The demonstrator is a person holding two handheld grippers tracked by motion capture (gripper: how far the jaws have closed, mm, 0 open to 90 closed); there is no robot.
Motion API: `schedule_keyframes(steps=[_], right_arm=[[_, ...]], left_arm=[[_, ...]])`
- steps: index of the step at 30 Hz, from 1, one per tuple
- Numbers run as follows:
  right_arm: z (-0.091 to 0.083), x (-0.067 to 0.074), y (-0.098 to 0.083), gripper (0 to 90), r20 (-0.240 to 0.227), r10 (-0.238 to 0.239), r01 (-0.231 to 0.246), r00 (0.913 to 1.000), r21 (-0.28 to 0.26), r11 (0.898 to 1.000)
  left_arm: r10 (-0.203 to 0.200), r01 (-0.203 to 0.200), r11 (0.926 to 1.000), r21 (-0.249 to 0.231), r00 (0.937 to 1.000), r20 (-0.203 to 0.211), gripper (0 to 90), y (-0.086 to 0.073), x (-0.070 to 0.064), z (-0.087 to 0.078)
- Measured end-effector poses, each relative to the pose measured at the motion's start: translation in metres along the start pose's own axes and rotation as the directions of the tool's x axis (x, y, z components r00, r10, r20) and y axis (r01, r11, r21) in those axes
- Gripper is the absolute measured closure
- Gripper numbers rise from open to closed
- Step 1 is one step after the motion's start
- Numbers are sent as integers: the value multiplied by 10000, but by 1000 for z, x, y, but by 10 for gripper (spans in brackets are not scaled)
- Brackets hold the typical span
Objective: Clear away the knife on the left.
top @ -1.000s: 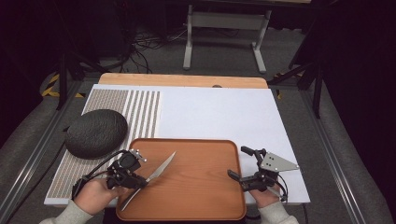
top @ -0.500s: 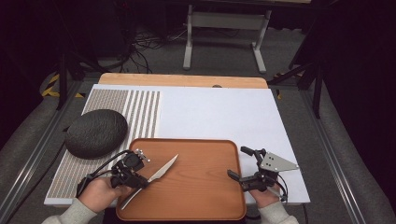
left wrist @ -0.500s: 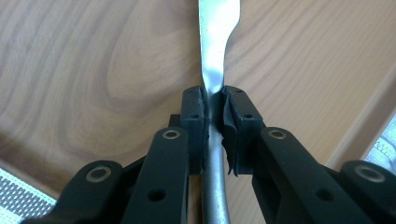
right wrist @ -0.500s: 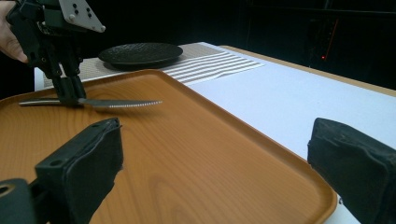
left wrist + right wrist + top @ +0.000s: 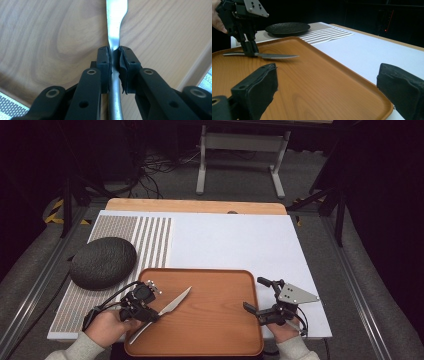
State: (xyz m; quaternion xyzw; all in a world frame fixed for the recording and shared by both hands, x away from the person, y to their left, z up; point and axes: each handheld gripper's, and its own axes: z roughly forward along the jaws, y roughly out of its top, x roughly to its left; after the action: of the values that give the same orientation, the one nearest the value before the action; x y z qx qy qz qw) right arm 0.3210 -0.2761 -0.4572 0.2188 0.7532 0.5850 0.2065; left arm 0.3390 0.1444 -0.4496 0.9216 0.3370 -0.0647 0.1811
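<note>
Left hand-held gripper [image 5: 150, 312] clamps knife [image 5: 170, 309] at the handle-blade junction, over the tray's [image 5: 210, 340] left part. Long axis diagonal, tip pointing up-right toward tray centre. Right hand-held gripper [image 5: 260, 296] open, empty, at the tray's right edge, well apart from the knife.

no readable text, label, brand, number or sign on anything here

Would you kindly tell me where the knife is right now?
In the high view, the knife is over the wooden tray's left part, clamped in the left tool.
</note>
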Motion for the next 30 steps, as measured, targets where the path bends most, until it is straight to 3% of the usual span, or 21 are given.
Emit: schedule_keyframes(steps=[7,11,12,13,15,16,20,22,24,26,27,30], right_arm=[[0,0,0,38,-8,7,-7,10000,-9,10000],[0,0,0,38,-8,15,-15,10000,2,10000],[0,0,0,38,-17,12,-12,10000,1,10000],[0,0,0,38,-17,12,-12,10000,1,10000],[1,0,0,38,-9,18,-18,10000,8,10000],[1,0,0,38,-19,20,-20,10000,20,10000],[1,0,0,38,-16,17,-17,10000,26,10000],[1,0,0,38,-12,23,-23,10000,27,10000],[1,0,0,38,-9,37,-37,10000,1,10000],[1,0,0,38,-1,32,-32,10000,-2,10000],[0,0,0,38,-2,27,-27,10000,-3,10000],[1,0,0,38,-20,47,-47,10000,-7,10000]], left_arm=[[252,-253,9996,-102,9996,-81,781,0,0,-1],[327,-327,9991,-258,9995,-3,682,0,-2,-5],[426,-428,9985,-344,9991,-78,604,0,-2,-6],[447,-450,9982,-408,9990,-77,604,0,-4,-7],[608,-610,9963,-597,9981,-53,461,1,-6,-9],[806,-804,9933,-830,9967,-11,430,2,-8,-11],[1044,-1054,9881,-1122,9944,-153,397,4,-11,-14],[1210,-1215,9834,-1348,9926,-124,448,6,-12,-14],[1260,-1259,9803,-1523,9920,-91,567,7,-14,-14],[1579,-1593,9718,-1736,9872,-222,715,9,-16,-14],[1638,-1657,9708,-1732,9862,-252,789,9,-17,-14],[2037,-2102,9648,-1579,9774,-563,897,12,-21,-11]])
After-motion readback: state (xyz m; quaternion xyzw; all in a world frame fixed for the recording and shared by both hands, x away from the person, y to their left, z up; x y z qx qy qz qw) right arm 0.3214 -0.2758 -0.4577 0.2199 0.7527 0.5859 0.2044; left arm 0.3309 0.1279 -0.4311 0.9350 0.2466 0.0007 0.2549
